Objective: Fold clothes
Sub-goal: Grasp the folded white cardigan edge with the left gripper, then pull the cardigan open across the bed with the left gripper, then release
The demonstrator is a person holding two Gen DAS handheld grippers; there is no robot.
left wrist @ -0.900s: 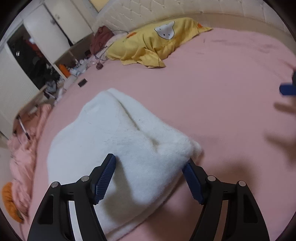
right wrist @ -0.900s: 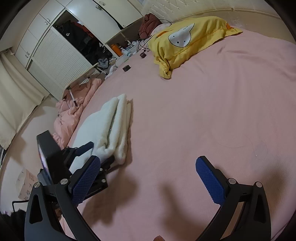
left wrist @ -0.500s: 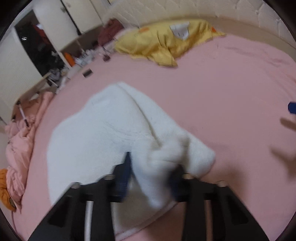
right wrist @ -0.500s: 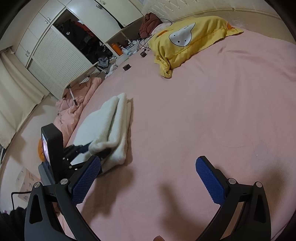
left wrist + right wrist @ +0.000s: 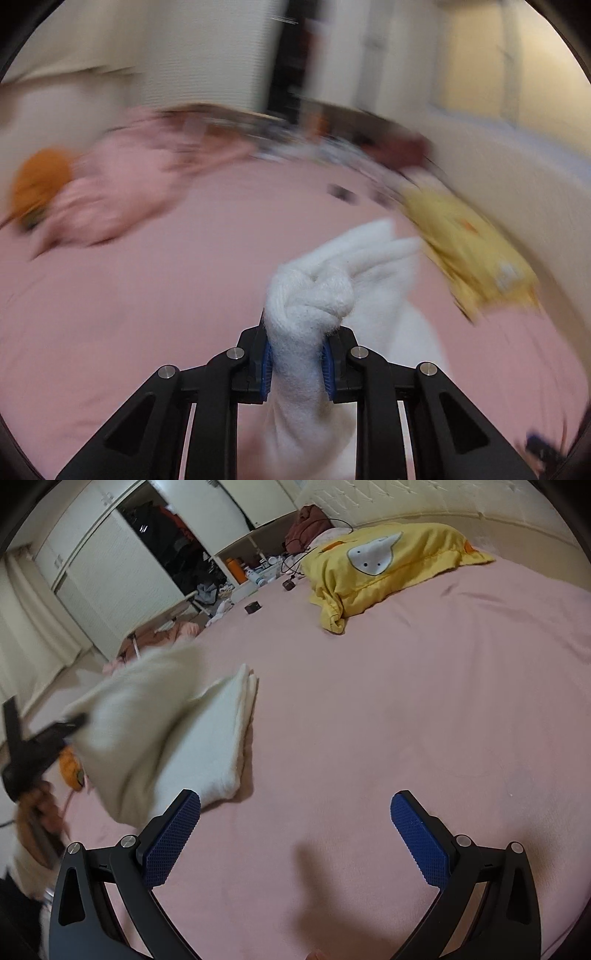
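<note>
A white fleece garment (image 5: 314, 295) lies folded on the pink bed. My left gripper (image 5: 297, 360) is shut on a bunched corner of it and holds that end lifted off the bed; this view is motion-blurred. In the right wrist view the garment (image 5: 214, 746) shows at the left, its near end raised and blurred, with the left gripper (image 5: 55, 734) at its edge. My right gripper (image 5: 295, 830) is open and empty above bare pink sheet, to the right of the garment.
A yellow pillow (image 5: 384, 561) lies at the head of the pink bed (image 5: 406, 701). Small dark objects (image 5: 253, 607) sit near the bed's far-left edge. Pink bedding (image 5: 122, 192) and an orange item (image 5: 37, 184) lie on the floor beside the bed. White wardrobes (image 5: 110, 565) stand behind.
My left gripper has shut on the garment's near corner, lifted it and swung quickly to the left. My right gripper has stayed open and almost still.
</note>
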